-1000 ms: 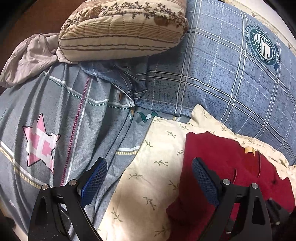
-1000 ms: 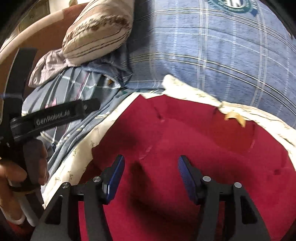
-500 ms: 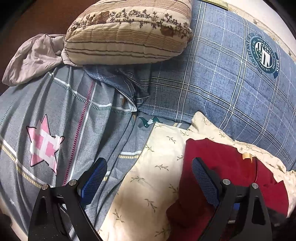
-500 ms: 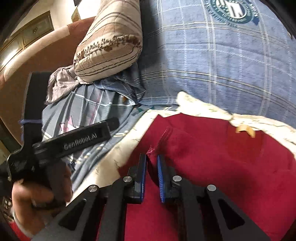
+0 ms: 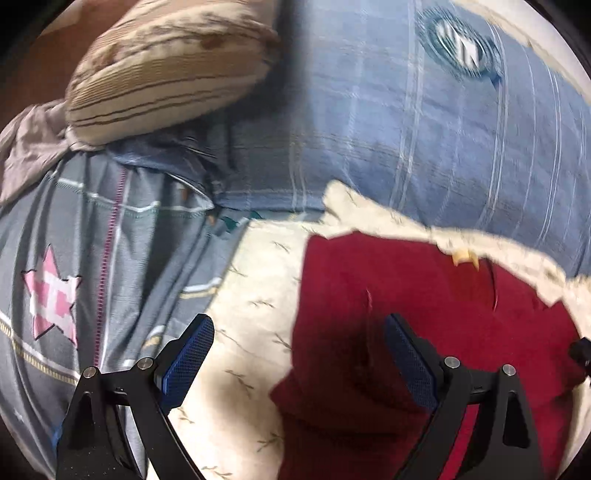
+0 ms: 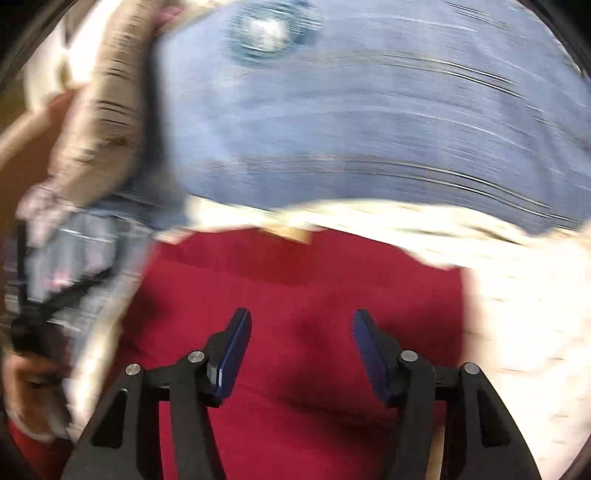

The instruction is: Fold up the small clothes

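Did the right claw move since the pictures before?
Yes. The right claw slid to the right: the round badge on the blue plaid cover now sits left of centre in its view. Its jaws have just been opening, nothing between them, above the red garment.

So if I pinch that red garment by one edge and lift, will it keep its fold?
Probably not. The red garment already shows soft creases and a bunched lower edge, so it likely droops and unfolds. It looks light, so lifting should be easy. On the cream leaf-print cloth a push may wrinkle both rather than slide it.
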`<state>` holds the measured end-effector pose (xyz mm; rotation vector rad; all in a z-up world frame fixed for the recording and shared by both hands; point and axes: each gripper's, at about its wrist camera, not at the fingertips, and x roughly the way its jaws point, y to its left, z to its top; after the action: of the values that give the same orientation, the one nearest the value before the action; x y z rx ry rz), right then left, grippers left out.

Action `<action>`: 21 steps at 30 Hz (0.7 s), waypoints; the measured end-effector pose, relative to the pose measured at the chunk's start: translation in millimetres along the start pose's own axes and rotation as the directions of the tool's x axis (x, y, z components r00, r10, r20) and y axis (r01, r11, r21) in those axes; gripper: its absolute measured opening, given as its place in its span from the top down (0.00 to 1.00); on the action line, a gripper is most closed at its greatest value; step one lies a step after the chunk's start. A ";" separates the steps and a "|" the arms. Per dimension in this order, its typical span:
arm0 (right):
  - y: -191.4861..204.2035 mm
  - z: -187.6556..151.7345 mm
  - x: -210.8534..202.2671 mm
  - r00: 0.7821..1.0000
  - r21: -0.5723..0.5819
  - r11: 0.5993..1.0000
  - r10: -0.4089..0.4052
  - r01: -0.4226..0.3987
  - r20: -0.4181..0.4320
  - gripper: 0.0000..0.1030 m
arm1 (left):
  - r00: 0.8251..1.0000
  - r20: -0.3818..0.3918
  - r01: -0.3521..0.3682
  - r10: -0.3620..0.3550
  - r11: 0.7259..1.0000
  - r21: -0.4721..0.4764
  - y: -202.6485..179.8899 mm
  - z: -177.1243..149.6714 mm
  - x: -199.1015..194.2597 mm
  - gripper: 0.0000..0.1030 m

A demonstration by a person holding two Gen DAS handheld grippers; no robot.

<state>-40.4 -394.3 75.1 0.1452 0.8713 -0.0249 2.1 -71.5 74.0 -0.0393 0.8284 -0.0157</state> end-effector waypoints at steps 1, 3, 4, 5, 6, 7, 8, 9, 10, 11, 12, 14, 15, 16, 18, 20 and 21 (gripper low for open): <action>-12.5 -5.2 5.0 0.999 0.018 0.999 -0.034 0.034 -0.018 0.54 | 1.000 -0.016 -0.007 0.008 1.000 0.018 -4.0 -1.1 4.9 0.10; -31.4 -17.7 18.6 0.998 0.033 0.998 -0.045 0.047 -0.053 0.70 | 0.997 -0.066 -0.040 0.043 0.997 0.059 -12.2 -4.4 20.7 0.10; -38.3 -24.0 26.7 0.996 0.042 0.998 -0.047 0.051 -0.079 0.74 | 0.995 -0.084 -0.051 0.057 0.996 0.069 -14.3 -5.9 26.6 0.10; -40.0 -26.4 25.4 0.998 0.041 0.998 -0.035 0.037 -0.056 0.74 | 0.993 -0.099 -0.057 0.064 0.996 0.069 -16.0 -7.9 33.0 0.10; -38.3 -26.0 21.1 0.998 0.027 0.999 -0.042 0.043 -0.047 0.74 | 0.993 -0.102 -0.057 0.063 0.996 0.063 -16.4 -8.1 35.6 0.10; -34.6 -24.2 17.7 0.997 0.004 0.998 -0.056 0.057 -0.056 0.73 | 0.993 -0.100 -0.057 0.062 0.997 0.057 -17.0 -7.0 37.9 0.10; -30.6 -20.6 12.2 0.997 -0.015 0.998 -0.062 0.061 -0.043 0.73 | 0.993 -0.096 -0.057 0.062 0.997 0.056 -18.5 -5.1 37.6 0.10; -27.9 -16.2 5.8 0.999 -0.020 0.999 -0.048 0.048 -0.015 0.67 | 0.994 -0.093 -0.058 0.063 0.997 0.059 -19.6 -4.2 37.5 0.10; -23.8 -12.3 2.7 0.999 -0.021 0.999 -0.032 0.032 0.005 0.68 | 0.994 -0.089 -0.060 0.066 0.996 0.062 -20.3 -3.1 37.7 0.10; -21.5 -8.3 1.7 1.000 -0.021 1.000 -0.011 0.012 0.016 0.68 | 0.994 -0.088 -0.060 0.066 0.996 0.062 -20.9 -4.2 38.8 0.10; -19.4 -3.5 3.0 1.000 -0.022 1.000 0.000 0.000 0.019 0.68 | 0.994 -0.089 -0.059 0.064 0.996 0.060 -21.1 -4.9 39.3 0.09; -15.3 4.7 12.3 1.000 -0.037 0.999 -0.010 0.011 0.027 0.68 | 0.994 -0.094 -0.052 0.057 0.998 0.047 -19.5 -5.1 40.8 0.08; -13.2 8.9 19.7 1.000 -0.045 0.999 -0.015 0.016 0.025 0.68 | 0.994 -0.098 -0.046 0.049 0.998 0.040 -18.0 -5.6 40.9 0.08; -12.9 14.8 33.1 1.000 -0.041 0.999 -0.014 0.014 0.004 0.68 | 0.994 -0.104 -0.037 0.040 0.999 0.029 -16.9 -4.7 42.6 0.08; -13.7 19.1 56.6 0.999 -0.017 1.000 0.004 -0.005 -0.049 0.68 | 0.993 -0.113 -0.025 0.027 1.000 0.015 -12.6 -4.3 45.1 0.08; -18.9 20.0 79.7 0.997 -0.004 1.000 -0.006 0.005 -0.076 0.68 | 0.993 -0.117 -0.020 0.020 1.000 0.007 -10.9 -3.1 47.5 0.07; -20.3 20.6 85.7 0.998 -0.003 1.000 -0.019 0.018 -0.061 0.68 | 0.993 -0.119 -0.019 0.019 1.000 0.006 -10.7 -2.5 48.6 0.07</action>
<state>28.8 -414.0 20.3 0.1361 0.9340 -0.0367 33.1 -83.7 36.9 -0.0262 0.9476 -0.0021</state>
